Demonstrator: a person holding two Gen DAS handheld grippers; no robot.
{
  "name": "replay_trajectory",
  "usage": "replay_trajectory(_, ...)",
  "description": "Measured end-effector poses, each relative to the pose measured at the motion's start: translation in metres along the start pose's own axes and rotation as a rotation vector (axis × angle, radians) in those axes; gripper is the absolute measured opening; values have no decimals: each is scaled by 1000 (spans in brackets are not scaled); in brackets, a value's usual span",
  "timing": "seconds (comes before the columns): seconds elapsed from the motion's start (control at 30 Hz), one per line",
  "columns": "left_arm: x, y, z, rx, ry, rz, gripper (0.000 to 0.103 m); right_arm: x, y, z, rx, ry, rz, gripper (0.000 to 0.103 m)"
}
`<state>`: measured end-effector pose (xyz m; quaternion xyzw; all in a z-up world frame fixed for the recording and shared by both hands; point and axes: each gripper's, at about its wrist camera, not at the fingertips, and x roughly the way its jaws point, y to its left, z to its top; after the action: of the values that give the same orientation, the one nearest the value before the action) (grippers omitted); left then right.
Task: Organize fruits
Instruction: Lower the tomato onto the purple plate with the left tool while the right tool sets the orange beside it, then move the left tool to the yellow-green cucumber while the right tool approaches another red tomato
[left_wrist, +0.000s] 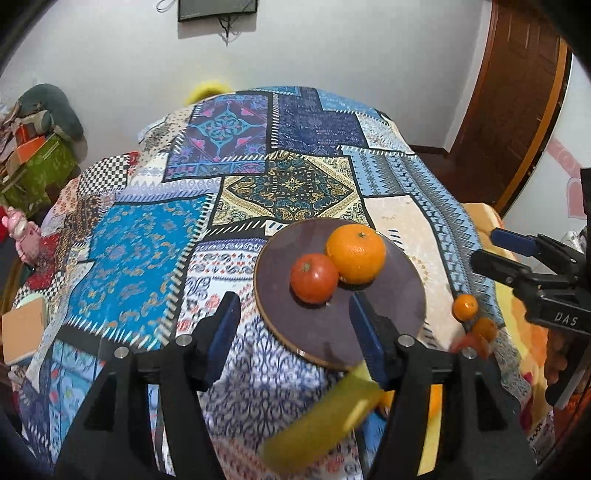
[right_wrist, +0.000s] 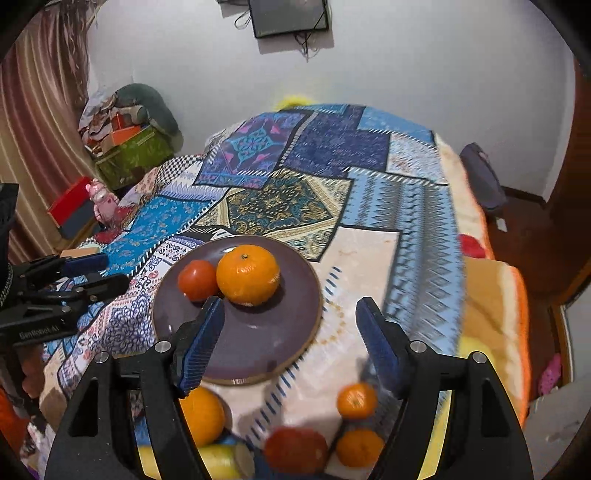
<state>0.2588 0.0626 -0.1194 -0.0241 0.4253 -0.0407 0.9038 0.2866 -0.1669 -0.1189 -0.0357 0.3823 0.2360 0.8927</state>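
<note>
Where the patchwork cloth (left_wrist: 155, 236) covers the table, a dark purple plate (right_wrist: 258, 343) with a pale rim holds two fruits: a large orange (right_wrist: 247, 275) and a red tomato (right_wrist: 197, 280), touching one another on the plate's far half. Off the plate, on the near side of the cloth, lie a second large orange (right_wrist: 203, 415), two small mandarins (right_wrist: 356, 400) (right_wrist: 360, 446), another red tomato (right_wrist: 295, 448) and a blurred yellow fruit (left_wrist: 325, 417), seemingly a banana. Left gripper (left_wrist: 293, 332): jaws spread wide, blue pads bare, nothing held, poised over the plate's near-left edge. Right gripper (right_wrist: 290, 332): jaws likewise wide apart and empty, above the plate's near-right rim. Legible writing: "DAS" on the right gripper's body as seen from the left wrist; "GenRobot.AI", partly blurred, on the left gripper's body as seen from the right wrist.
</note>
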Motion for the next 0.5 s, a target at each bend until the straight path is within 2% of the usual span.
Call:
replay_trajectory(0.23,-29,-4,-37,6,5,-6,68,-24,-5,-25,29,-11,-27,75)
replay_trajectory(0.5,-27,-4,-74,-9,77,-20,69,-32,-10,-62,66,31,-37,75)
